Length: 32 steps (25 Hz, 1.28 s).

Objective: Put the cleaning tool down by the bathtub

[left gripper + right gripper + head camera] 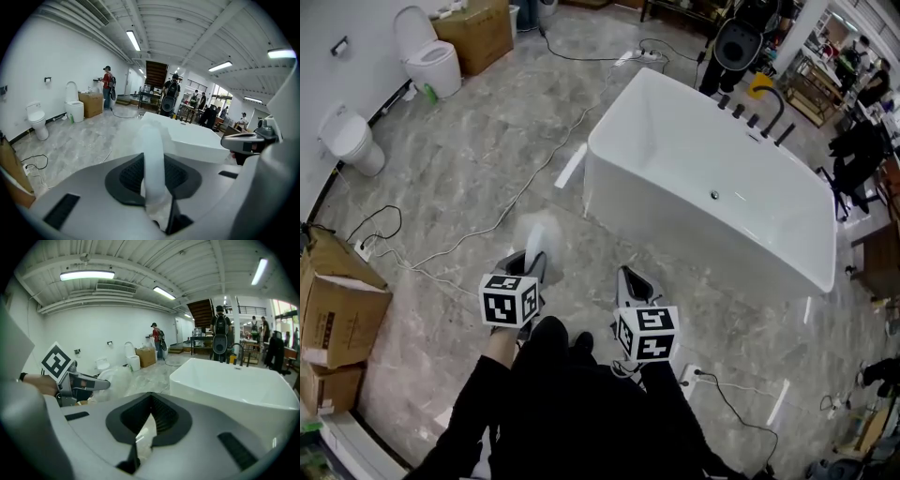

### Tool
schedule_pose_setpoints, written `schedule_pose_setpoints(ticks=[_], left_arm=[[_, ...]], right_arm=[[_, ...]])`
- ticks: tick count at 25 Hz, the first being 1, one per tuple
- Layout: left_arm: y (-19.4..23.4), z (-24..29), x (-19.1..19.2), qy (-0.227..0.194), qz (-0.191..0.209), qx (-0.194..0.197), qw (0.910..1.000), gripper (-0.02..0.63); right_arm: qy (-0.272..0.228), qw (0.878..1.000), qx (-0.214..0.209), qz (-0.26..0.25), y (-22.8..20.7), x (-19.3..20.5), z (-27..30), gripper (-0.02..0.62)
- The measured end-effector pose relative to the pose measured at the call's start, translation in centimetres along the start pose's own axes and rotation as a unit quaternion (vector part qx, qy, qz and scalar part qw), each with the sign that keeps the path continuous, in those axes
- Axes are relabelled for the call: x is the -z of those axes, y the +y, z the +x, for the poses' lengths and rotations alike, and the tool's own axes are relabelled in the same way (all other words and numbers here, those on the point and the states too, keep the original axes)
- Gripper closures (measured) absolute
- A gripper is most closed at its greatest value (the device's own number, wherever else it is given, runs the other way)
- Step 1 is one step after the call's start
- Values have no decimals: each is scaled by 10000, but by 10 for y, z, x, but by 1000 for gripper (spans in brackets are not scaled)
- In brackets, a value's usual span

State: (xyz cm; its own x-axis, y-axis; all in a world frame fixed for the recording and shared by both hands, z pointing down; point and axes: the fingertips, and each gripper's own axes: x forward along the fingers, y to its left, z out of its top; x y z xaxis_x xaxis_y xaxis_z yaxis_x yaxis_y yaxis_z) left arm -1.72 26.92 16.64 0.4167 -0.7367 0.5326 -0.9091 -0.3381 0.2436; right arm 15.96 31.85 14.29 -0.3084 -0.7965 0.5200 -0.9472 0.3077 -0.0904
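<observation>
A pale, translucent white cleaning tool (pixel 538 234) sticks forward out of my left gripper (pixel 533 261), which is shut on it above the marble floor. In the left gripper view the tool (pixel 153 152) stands upright between the dark pads. The white bathtub (pixel 673 221) stands ahead and to the right, about a step away, and it shows as well in the right gripper view as the bathtub (pixel 234 383). My right gripper (pixel 628 279) hangs beside the left one, jaws together with nothing between them. From the right gripper view, the left gripper (pixel 80 383) and the tool (pixel 115 377) are at the left.
Two toilets (pixel 431 61) (pixel 352 141) line the left wall. Cardboard boxes (pixel 333 300) (pixel 476 33) sit at left and at the back. Cables (pixel 517 195) run over the floor in front of the tub. Black taps (pixel 759 117) stand behind the tub. People stand far off.
</observation>
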Motion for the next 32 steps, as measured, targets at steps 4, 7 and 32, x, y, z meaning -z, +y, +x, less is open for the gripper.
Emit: schedule_pose_setpoints(ticks=[4, 7, 32], left_arm=[[5, 9, -13, -75, 17, -36, 10000, 511], [9, 17, -18, -48, -8, -56, 10000, 511], [204, 187, -134, 530, 65, 578, 9969, 511]], right_arm=[[-29, 10000, 55, 31, -6, -6, 5, 595], [3, 9999, 96, 99, -12, -10, 11, 595], [461, 9960, 718, 275, 15, -118, 257, 595]])
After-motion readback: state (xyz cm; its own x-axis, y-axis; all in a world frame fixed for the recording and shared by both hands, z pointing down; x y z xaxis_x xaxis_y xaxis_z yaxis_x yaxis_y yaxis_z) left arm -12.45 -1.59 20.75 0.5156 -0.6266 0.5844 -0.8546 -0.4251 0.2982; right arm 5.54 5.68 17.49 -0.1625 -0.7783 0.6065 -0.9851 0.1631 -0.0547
